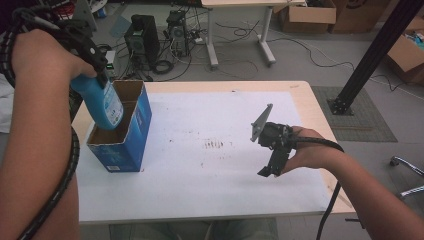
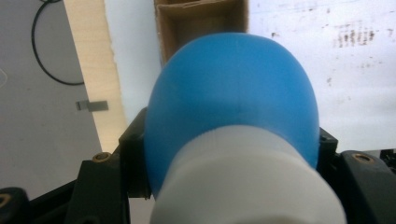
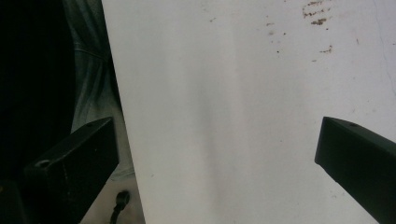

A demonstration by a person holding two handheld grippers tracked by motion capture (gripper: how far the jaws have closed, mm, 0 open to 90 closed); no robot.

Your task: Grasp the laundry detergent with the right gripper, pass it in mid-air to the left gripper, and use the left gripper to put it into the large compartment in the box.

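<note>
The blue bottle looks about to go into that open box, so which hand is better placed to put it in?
The left. Its gripper already clamps the blue bottle by the neck, directly above the open box. The right gripper is open with nothing in it, far across the table.

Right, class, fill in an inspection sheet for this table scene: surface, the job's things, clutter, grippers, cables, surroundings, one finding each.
Surface: white sheet covering a wooden table, with brown specks near the middle.
Job's things: blue bottle held tilted, its base inside the open top of the blue box, which stands upright at the sheet's left.
Clutter: nothing seen on the sheet.
Grippers: left gripper shut on the bottle near its white cap; right gripper open, holding nothing, low over the sheet.
Cables: one trails from each gripper along the forearm.
Surroundings: computer towers, loose floor wires, cardboard boxes, second table, black post.
</note>
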